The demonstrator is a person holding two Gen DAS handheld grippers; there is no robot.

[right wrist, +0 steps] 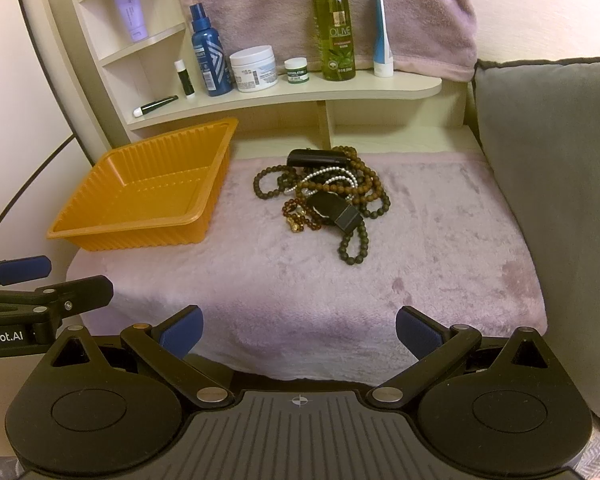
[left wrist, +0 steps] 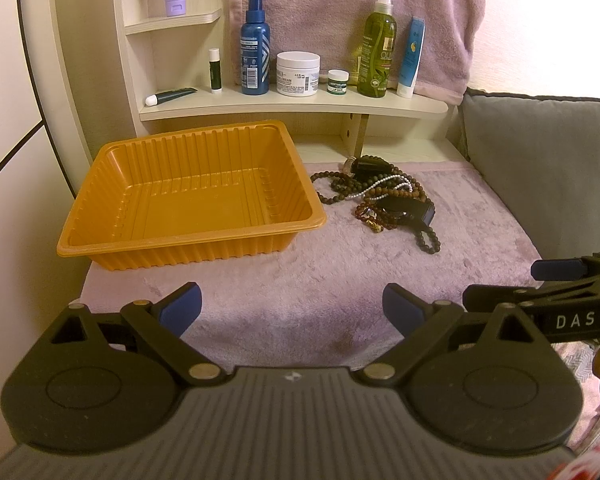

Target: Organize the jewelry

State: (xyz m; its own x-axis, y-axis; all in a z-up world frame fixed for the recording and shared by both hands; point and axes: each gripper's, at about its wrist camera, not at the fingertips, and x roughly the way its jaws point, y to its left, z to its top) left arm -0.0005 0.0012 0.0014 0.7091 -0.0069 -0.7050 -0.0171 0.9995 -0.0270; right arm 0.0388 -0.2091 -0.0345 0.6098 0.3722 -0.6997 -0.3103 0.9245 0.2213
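A tangled pile of jewelry (left wrist: pixel 384 196) lies on the pink plush cloth: dark and brown bead strings, a white pearl string, an amber bracelet and black watches. It also shows in the right wrist view (right wrist: pixel 328 196). An empty orange plastic tray (left wrist: pixel 188 196) stands to its left, also in the right wrist view (right wrist: pixel 148 196). My left gripper (left wrist: pixel 292 308) is open and empty, near the cloth's front edge. My right gripper (right wrist: pixel 298 330) is open and empty, in front of the pile; it shows at the right of the left wrist view (left wrist: pixel 512 284).
A shelf (left wrist: pixel 292 106) behind holds a blue spray bottle (left wrist: pixel 255 46), a white cream jar (left wrist: pixel 298 74), a green olive bottle (left wrist: pixel 378 48) and tubes. A grey cushion (right wrist: pixel 552 200) borders the right side. A pink towel (left wrist: pixel 340 8) hangs at the back.
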